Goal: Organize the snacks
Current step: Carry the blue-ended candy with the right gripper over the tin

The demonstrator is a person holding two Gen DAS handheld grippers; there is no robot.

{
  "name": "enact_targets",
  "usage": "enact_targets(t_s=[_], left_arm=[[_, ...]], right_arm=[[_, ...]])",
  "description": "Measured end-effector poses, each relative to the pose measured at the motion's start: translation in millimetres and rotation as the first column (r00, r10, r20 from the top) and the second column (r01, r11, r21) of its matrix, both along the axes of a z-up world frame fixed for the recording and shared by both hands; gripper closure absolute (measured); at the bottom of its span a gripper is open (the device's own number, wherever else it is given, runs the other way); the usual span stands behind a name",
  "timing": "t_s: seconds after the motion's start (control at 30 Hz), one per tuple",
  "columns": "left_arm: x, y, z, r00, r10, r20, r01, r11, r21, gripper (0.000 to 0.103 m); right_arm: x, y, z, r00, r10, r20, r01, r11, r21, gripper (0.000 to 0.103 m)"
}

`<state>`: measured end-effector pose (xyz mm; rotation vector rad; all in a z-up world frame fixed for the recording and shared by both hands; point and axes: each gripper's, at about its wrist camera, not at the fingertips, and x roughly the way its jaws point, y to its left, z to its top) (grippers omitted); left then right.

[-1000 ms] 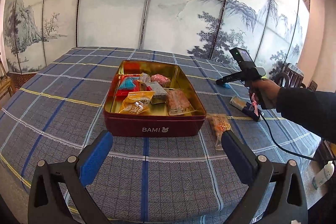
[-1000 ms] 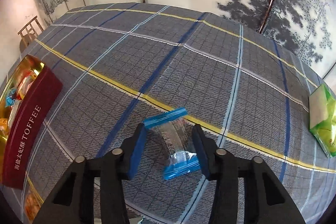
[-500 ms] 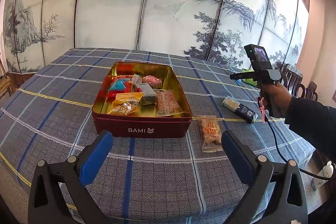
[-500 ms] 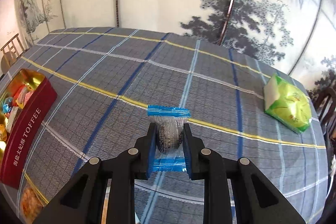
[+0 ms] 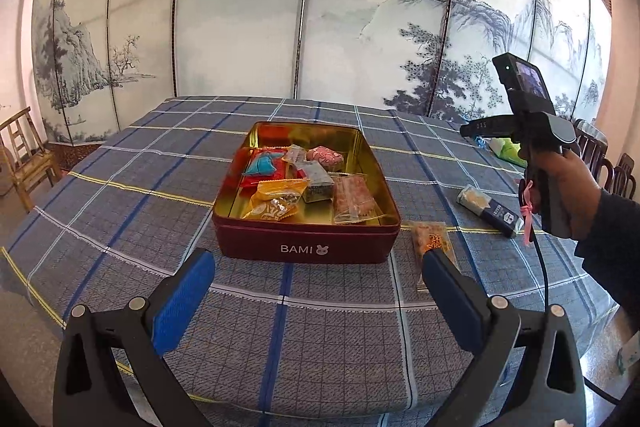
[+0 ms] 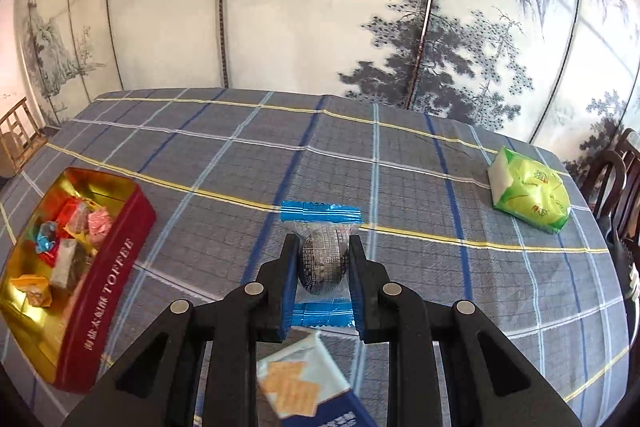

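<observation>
A dark red tin (image 5: 306, 245) with a gold inside stands mid-table and holds several wrapped snacks; it also shows at the left of the right wrist view (image 6: 116, 279). My right gripper (image 6: 323, 259) is shut on a blue-ended clear snack packet (image 6: 322, 261) and holds it above the cloth. My left gripper (image 5: 316, 281) is open and empty, in front of the tin. An orange snack packet (image 5: 430, 239) lies right of the tin. A blue-and-white cracker pack (image 5: 490, 210) lies further right, below the right gripper (image 6: 308, 383).
A green snack bag (image 6: 530, 195) lies at the table's far right. The plaid cloth (image 5: 320, 327) covers the table. Wooden chairs stand at the left (image 5: 24, 163) and right (image 6: 616, 183). A painted screen stands behind.
My right gripper closed on the blue-ended packet and lifted it off the cloth. The left gripper stayed open and drew back a little.
</observation>
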<state>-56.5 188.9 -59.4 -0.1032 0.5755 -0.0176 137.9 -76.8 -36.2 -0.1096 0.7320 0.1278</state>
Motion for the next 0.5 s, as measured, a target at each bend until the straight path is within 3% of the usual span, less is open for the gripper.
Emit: enact_targets(t_s=[0.27, 0.5], left_arm=[[0, 7, -8, 0.999, 0.027, -0.019, -0.027, 1.000, -0.013, 0.001], [-3, 11, -8, 0.999, 0.039, -0.011, -0.039, 0.999, -0.013, 0.001]], right_arm=[[-18, 60, 21, 0.997, 0.073, 0.034, -0.074, 0.997, 0.031, 0.079], [-16, 108, 20, 0.995, 0.095, 0.015, -0.095, 0.995, 0.026, 0.079]])
